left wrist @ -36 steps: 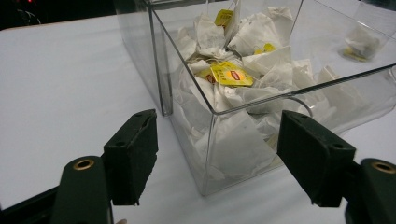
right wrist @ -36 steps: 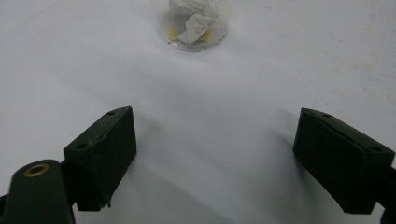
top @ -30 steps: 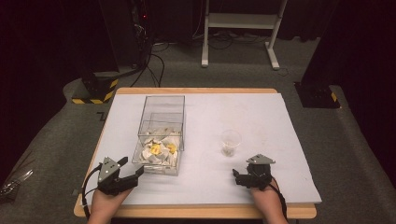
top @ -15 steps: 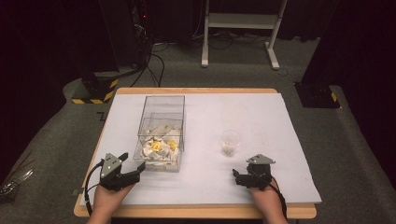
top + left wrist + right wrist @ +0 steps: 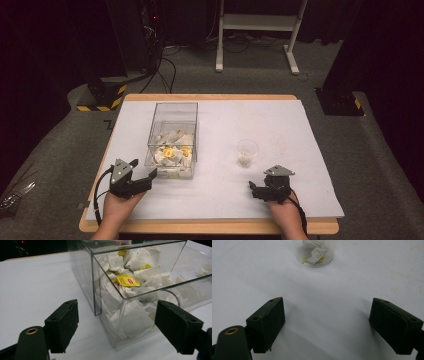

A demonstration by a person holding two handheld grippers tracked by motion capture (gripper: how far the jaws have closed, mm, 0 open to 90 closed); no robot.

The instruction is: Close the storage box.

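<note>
Left gripper [image 5: 145, 176]: jaws wide apart, just been opening, nothing between them. It sits at the box's [image 5: 172, 137] near-left corner, pointing at about 2 o'clock. Box is full of tea bags [image 5: 130, 280].

Right gripper [image 5: 256, 189]: jaws apart, empty, low over the table [image 5: 300, 130]. Cup [image 5: 247, 152] is at its 12 o'clock, well apart, with one tea bag [image 5: 314, 252] already inside.

My read: one bag moved, and both grippers are free. Remaining: next pick from the box, if more are wanted.
</note>
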